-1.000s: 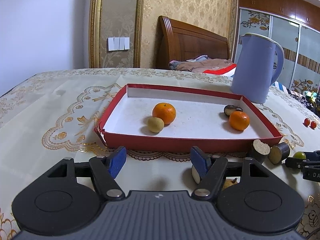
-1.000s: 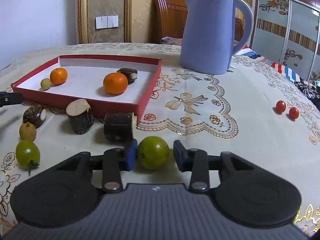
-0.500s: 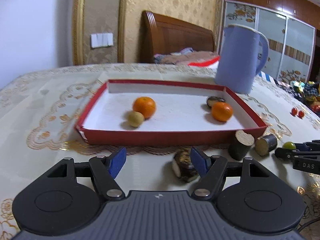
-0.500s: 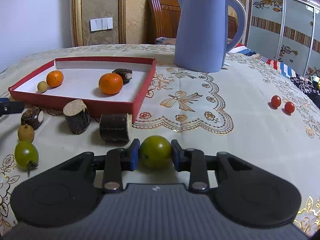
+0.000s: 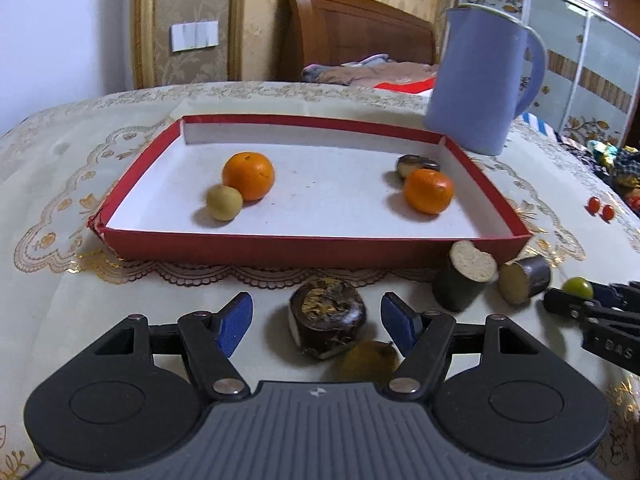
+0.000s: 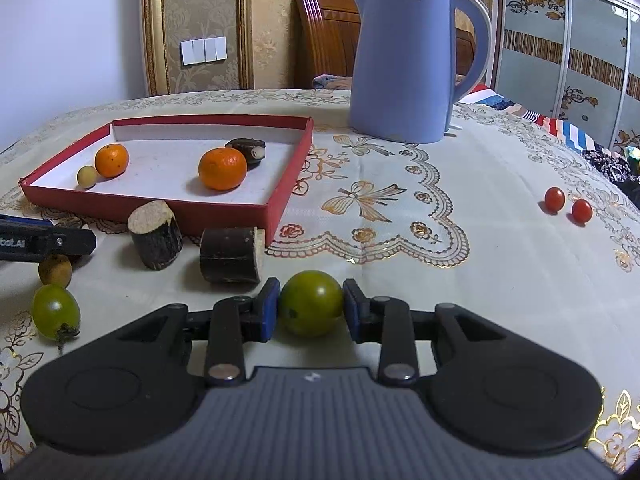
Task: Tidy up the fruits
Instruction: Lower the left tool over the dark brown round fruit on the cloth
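Note:
A red tray point(image 5: 312, 246) holds two oranges point(image 5: 249, 175), a small yellow fruit point(image 5: 224, 202) and a dark cut piece point(image 5: 416, 163). My left gripper point(image 5: 316, 324) is open around a dark brown cut piece point(image 5: 326, 322) lying on the tablecloth in front of the tray. A small brown fruit point(image 5: 370, 360) lies just behind it. My right gripper point(image 6: 310, 308) is shut on a green fruit point(image 6: 310, 308) near the cloth. Two more dark cut pieces point(image 6: 156, 234) point(image 6: 232, 254) lie by the tray's near corner. Another green fruit point(image 6: 56, 312) lies at the left.
A blue kettle point(image 6: 404, 60) stands behind the tray to the right. Two red cherry tomatoes point(image 6: 568, 204) lie at the far right of the tablecloth. A wooden headboard and a wardrobe stand behind the table.
My left gripper has moved right and forward, so the dark brown cut piece now sits between its open fingers. My right gripper has closed on the green fruit.

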The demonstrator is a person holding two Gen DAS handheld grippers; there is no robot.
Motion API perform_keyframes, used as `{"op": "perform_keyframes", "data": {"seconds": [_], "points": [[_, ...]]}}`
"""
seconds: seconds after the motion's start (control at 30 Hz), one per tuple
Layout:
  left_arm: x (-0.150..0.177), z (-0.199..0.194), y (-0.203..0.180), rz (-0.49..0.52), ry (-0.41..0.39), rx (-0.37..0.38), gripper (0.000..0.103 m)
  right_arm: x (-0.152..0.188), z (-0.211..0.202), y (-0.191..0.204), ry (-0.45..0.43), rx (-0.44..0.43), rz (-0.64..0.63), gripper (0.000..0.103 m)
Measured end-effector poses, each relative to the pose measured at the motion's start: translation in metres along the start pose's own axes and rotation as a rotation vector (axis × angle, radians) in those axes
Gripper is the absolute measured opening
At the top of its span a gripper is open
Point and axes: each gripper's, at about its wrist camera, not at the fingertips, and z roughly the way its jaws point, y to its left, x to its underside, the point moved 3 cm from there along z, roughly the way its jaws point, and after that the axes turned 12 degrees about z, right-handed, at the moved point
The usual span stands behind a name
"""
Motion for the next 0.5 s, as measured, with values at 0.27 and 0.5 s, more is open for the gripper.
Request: {"op": "perform_keyframes", "data": {"seconds": [0.27, 0.5], "points": [[-0.002, 0.002, -0.001, 0.006, 0.000, -0.008, 0.071, 0.000, 0.000, 0.000, 0.000, 0.003, -0.004, 0.032], [-0.002, 0.007, -0.014, 0.069, 0.008, -0.058, 0.071, 0.000, 0.000, -0.001, 0.002, -0.005, 0.005, 0.032]]}}
